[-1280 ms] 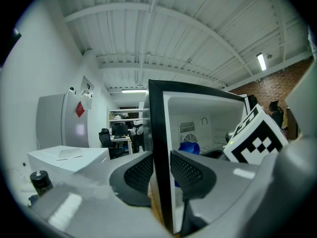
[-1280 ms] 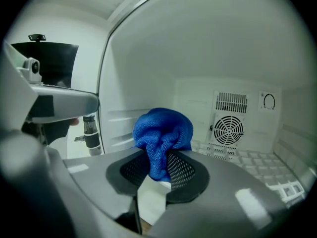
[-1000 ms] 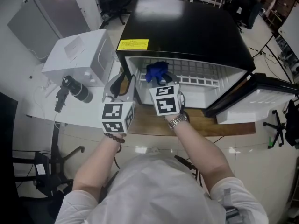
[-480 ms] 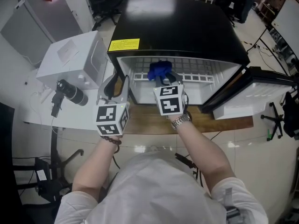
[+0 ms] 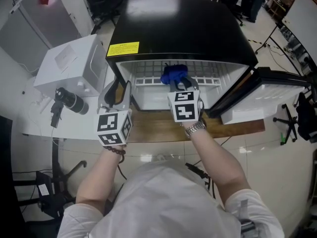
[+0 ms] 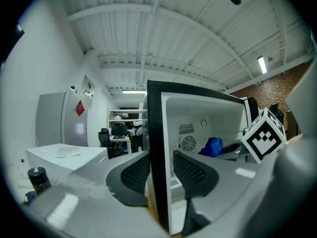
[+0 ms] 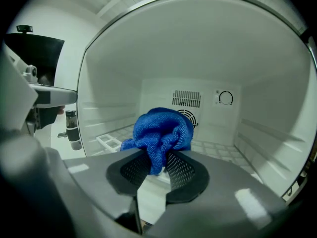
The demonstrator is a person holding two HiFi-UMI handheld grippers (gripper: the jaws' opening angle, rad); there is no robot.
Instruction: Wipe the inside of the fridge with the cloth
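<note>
A black mini fridge [image 5: 183, 24] stands open on a wooden table, its white inside facing me. My right gripper [image 5: 179, 83] is shut on a bunched blue cloth [image 5: 173, 73] just inside the opening, above the wire shelf [image 5: 213, 74]. In the right gripper view the cloth [image 7: 161, 130] bulges above the pads [image 7: 181, 170], with the fan grille on the back wall behind it. My left gripper [image 5: 121, 86] straddles the front edge of the fridge's left wall [image 6: 157, 148]. Its jaws have just been opening, and the wall edge stands between the pads without being pressed.
The fridge door [image 5: 267, 100] hangs open at the right. A white box-shaped appliance [image 5: 69, 66] and a black cylinder on a stand [image 5: 69, 100] sit left of the fridge. A strip of the wooden table [image 5: 148, 128] lies in front. Office chairs and stands surround the area.
My right gripper has carried the cloth to the right across the fridge opening. The left gripper has stayed at the left wall edge. The head view has shifted a little.
</note>
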